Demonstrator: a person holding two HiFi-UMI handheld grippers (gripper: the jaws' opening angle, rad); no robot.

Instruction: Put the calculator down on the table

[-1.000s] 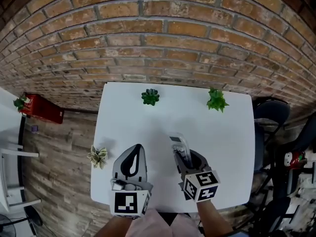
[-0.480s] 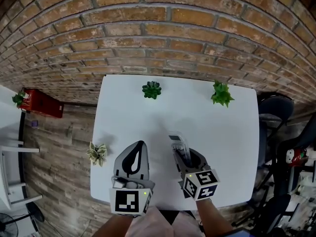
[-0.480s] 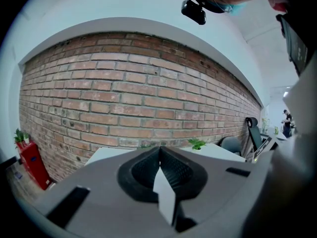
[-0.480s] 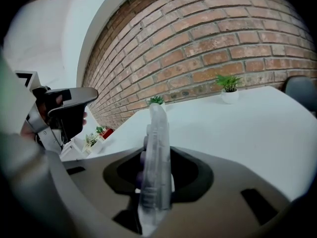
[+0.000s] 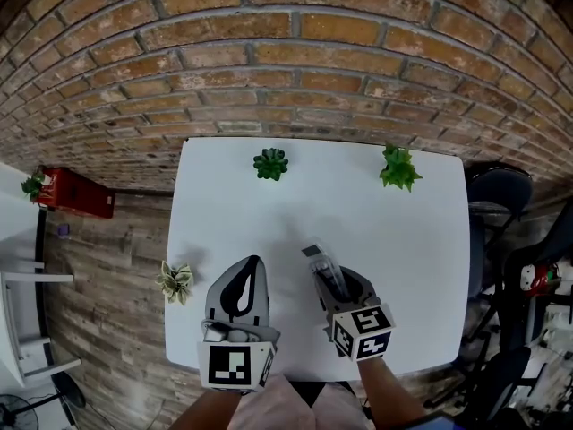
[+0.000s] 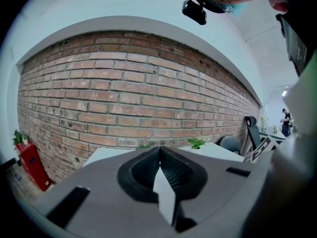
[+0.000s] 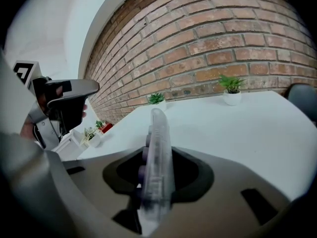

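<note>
My right gripper (image 5: 328, 279) (image 7: 154, 155) is shut on the calculator (image 7: 157, 157) (image 5: 320, 262), a slim translucent slab with purple keys held edge-up between the jaws. Its far end juts out over the white table (image 5: 394, 240) (image 7: 237, 128). In the head view it sits near the table's front, right of centre. My left gripper (image 5: 240, 296) (image 6: 159, 170) hovers beside it to the left, its jaws closed together with nothing between them.
Two small green potted plants (image 5: 270, 163) (image 5: 395, 167) stand along the table's far edge by the brick wall. A pale potted plant (image 5: 176, 280) sits at the left edge. A dark office chair (image 5: 497, 206) stands to the right. A red box (image 5: 79, 195) lies on the floor, left.
The right gripper with the calculator has sunk slightly toward the table. The left gripper has stayed put.
</note>
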